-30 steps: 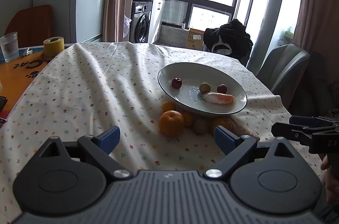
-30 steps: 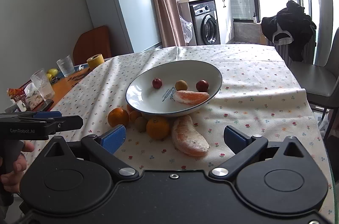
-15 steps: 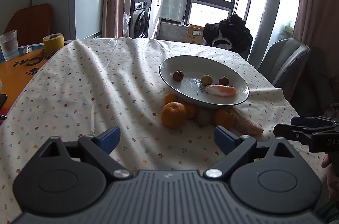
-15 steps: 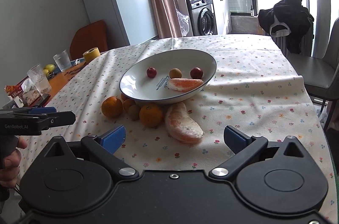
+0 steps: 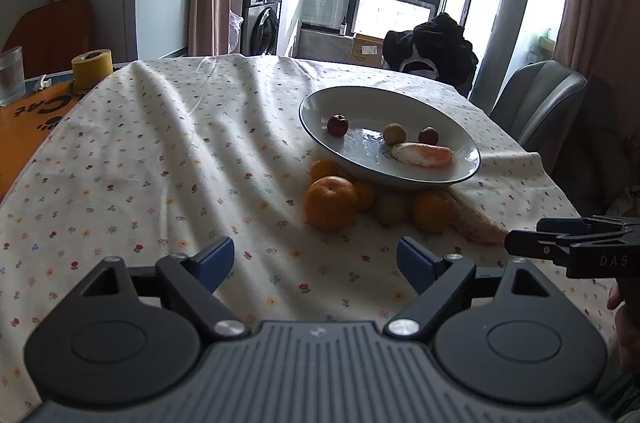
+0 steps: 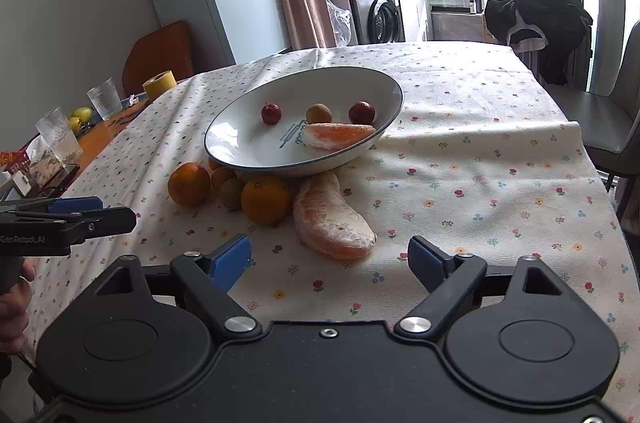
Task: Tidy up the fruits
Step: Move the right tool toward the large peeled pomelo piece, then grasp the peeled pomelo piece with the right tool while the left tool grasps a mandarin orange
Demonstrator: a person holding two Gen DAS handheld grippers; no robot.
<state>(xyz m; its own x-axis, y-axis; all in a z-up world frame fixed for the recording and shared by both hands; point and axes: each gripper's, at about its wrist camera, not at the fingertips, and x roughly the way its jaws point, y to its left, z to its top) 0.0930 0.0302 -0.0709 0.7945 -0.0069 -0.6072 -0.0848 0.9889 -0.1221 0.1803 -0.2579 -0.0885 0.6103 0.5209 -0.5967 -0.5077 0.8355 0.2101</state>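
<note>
Grippers hover side by side over the near edge of the floral tablecloth (image 6: pixel 480 143). The left gripper (image 5: pixel 316 259) has its blue-padded fingers (image 5: pixel 214 259) spread wide apart, holding and touching nothing. The right gripper (image 6: pixel 330 257) is spread just as wide and also empty, its gap facing the large peeled pomelo segment (image 6: pixel 332 219) lying on the cloth. Beyond, the white oval bowl with a dark rim (image 6: pixel 240 127) sits tilted, propped on fruit: a big orange mandarin (image 6: pixel 189 183), a second mandarin (image 6: pixel 265 200) and a small green-brown fruit (image 6: pixel 231 193) just beside its near rim. Inside lie two small red fruits (image 6: pixel 271 113), a yellowish one (image 6: pixel 319 112) and a smaller peeled segment (image 6: pixel 340 136).
</note>
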